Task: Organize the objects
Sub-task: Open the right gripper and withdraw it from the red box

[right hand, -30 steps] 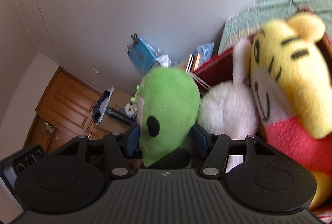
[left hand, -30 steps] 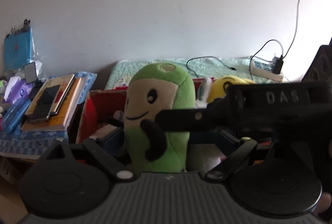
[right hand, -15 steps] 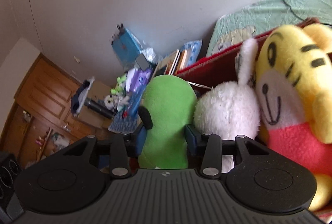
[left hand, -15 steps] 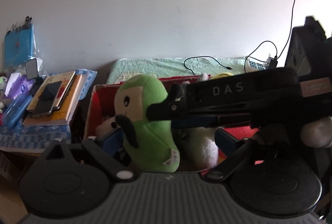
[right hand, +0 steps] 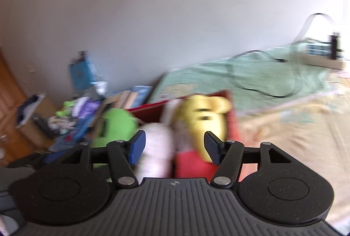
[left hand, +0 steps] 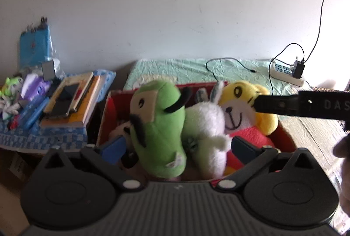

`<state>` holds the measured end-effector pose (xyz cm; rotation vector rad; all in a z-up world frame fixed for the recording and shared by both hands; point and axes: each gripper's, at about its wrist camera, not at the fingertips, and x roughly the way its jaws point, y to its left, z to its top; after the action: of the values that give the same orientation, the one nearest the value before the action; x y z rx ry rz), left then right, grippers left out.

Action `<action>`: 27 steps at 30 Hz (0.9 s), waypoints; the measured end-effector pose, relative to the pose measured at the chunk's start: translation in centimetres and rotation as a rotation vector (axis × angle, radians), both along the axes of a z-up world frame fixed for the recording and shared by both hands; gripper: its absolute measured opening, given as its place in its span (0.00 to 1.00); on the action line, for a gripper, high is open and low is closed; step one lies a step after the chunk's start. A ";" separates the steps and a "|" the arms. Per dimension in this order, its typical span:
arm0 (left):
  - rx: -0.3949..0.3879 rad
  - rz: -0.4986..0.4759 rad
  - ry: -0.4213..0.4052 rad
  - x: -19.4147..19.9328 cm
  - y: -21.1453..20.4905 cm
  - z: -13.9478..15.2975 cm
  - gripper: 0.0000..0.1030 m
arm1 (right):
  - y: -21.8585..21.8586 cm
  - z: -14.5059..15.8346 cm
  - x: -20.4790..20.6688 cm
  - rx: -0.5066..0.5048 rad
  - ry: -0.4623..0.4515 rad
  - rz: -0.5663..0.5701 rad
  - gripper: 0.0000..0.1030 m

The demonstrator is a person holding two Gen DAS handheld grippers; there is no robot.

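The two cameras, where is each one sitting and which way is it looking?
Left wrist: sits on the left gripper, looking forward over its open fingers at the red box with the green plush; the right gripper's black arm crosses at right.
Right wrist: sits on the right gripper, open, blurred, facing the same box from farther right.
Shared: green plush, white plush, yellow tiger plush, power strip.

A bed (left hand: 186,68) with a green crinkled sheet carries a red box (left hand: 105,113) at its near edge, a looping black cable (left hand: 227,61) and a white power strip (left hand: 284,72) toward the wall. Beside it, a blue checkered cloth (left hand: 43,137) bears stacked books (left hand: 72,104).
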<state>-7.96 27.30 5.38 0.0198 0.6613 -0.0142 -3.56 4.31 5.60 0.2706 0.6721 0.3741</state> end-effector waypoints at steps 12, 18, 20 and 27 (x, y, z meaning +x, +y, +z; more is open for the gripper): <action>-0.017 0.039 0.094 0.5 -10.7 0.8 0.99 | -10.4 -0.7 -2.1 -0.182 -0.004 -0.209 0.78; 0.033 0.065 0.151 0.3 -16.0 0.0 0.99 | -13.8 -1.4 -2.5 -0.234 0.032 -0.240 0.78; 0.027 0.086 0.168 0.3 -17.1 -0.3 0.99 | -14.5 -1.7 -2.8 -0.256 0.054 -0.254 0.78; 0.022 0.095 0.196 -0.3 -20.4 -0.7 0.99 | -16.1 -2.5 -3.9 -0.340 0.053 -0.286 0.78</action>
<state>-8.22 6.94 4.73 0.0078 0.8581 0.0831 -7.49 -11.76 3.06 0.0508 0.7255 -0.0230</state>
